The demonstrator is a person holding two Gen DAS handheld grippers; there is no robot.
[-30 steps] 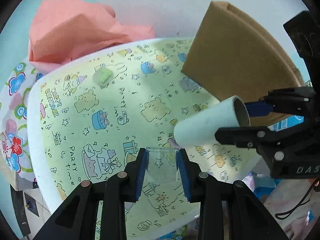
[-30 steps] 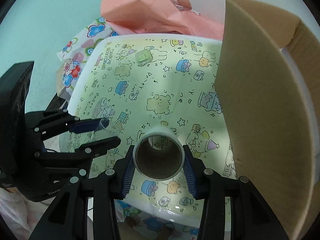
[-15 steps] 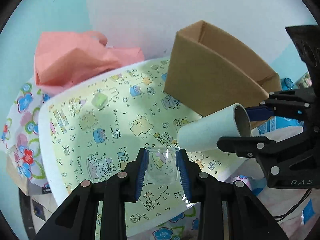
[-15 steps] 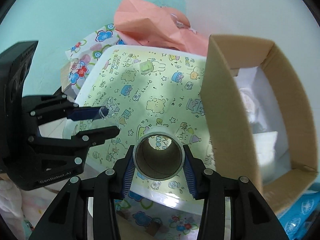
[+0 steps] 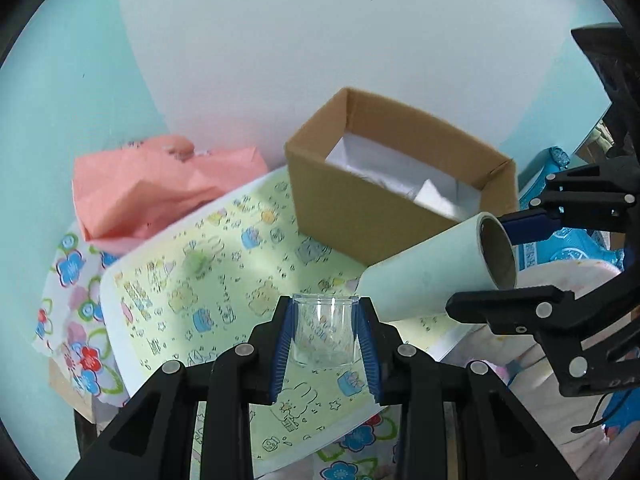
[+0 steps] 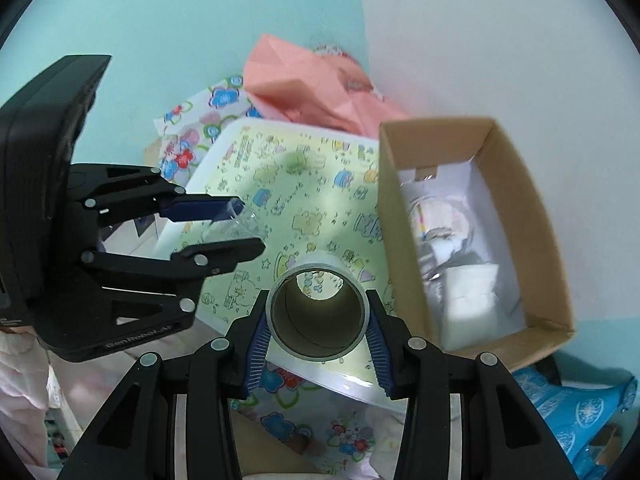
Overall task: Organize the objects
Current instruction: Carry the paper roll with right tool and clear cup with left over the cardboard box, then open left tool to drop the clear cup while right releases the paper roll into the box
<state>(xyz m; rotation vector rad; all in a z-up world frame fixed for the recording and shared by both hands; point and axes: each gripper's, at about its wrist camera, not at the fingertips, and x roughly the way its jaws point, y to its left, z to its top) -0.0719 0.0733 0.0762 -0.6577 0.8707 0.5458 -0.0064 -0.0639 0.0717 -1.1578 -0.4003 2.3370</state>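
My left gripper (image 5: pixel 325 338) is shut on a small clear plastic cup (image 5: pixel 323 330), lifted above the yellow cartoon-print mat (image 5: pixel 224 300). From the right wrist view the left gripper (image 6: pixel 240 228) shows at the left with the clear cup (image 6: pixel 236 226) between its fingers. My right gripper (image 6: pixel 318 320) is shut on a pale roll with a cardboard core (image 6: pixel 318 312), seen end-on. That roll (image 5: pixel 436 272) juts in from the right in the left wrist view. An open cardboard box (image 5: pixel 400 196) stands right of the mat, and the cardboard box (image 6: pixel 472 236) holds white paper and small items.
Crumpled pink paper (image 5: pixel 160 184) lies at the back left by the wall. A small green object (image 5: pixel 196 260) sits on the mat. Floral cloth (image 5: pixel 76 312) hangs under the mat's left edge. Blue patterned packaging (image 6: pixel 572 404) lies to the right below the box.
Both grippers have risen with the cup and the roll. The right one has shifted toward the box, whose inside is now in view.
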